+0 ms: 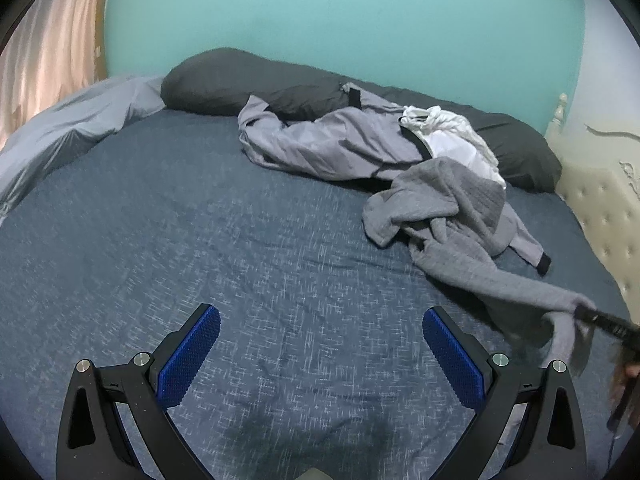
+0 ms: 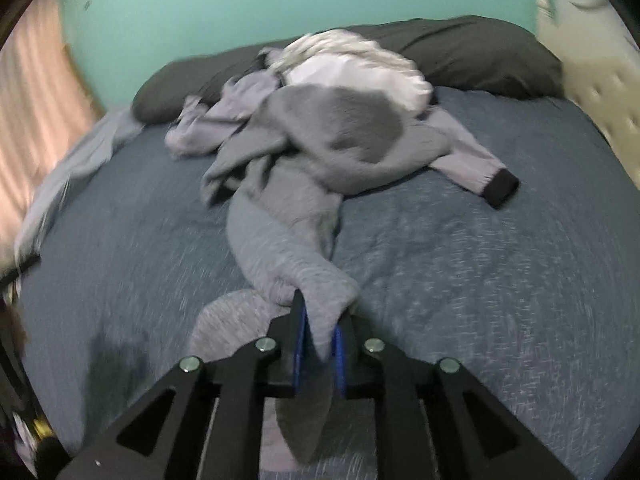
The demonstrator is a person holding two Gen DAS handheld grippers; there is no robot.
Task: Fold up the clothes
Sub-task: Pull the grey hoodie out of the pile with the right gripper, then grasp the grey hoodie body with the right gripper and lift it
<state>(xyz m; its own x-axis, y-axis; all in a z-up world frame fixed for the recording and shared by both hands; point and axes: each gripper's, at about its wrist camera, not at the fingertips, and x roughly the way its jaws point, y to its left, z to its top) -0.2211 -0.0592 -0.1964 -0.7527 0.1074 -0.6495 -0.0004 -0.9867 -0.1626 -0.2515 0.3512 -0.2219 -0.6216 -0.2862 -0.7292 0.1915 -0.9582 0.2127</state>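
A pile of clothes lies at the far side of the blue bed (image 1: 180, 220). It holds a grey knit sweater (image 1: 440, 200), a lilac jacket (image 1: 320, 140) with black cuffs, and a white garment (image 1: 452, 136). My right gripper (image 2: 324, 312) is shut on one end of the grey sweater (image 2: 280, 232). That end stretches from the pile toward me, and a flap hangs between the blue pads. In the left wrist view the right gripper (image 1: 600, 318) shows at the right edge with the sweater in it. My left gripper (image 1: 320, 332) stands wide open over bare sheet, well left of the clothes.
Dark grey pillows (image 1: 224, 76) line the teal wall behind the pile. A cream tufted headboard (image 1: 600, 208) bounds the bed on the right. A light grey cover (image 1: 72, 128) is bunched at the left edge, beside a peach curtain (image 1: 48, 60). The jacket's black cuff (image 2: 500, 188) lies right of the sweater.
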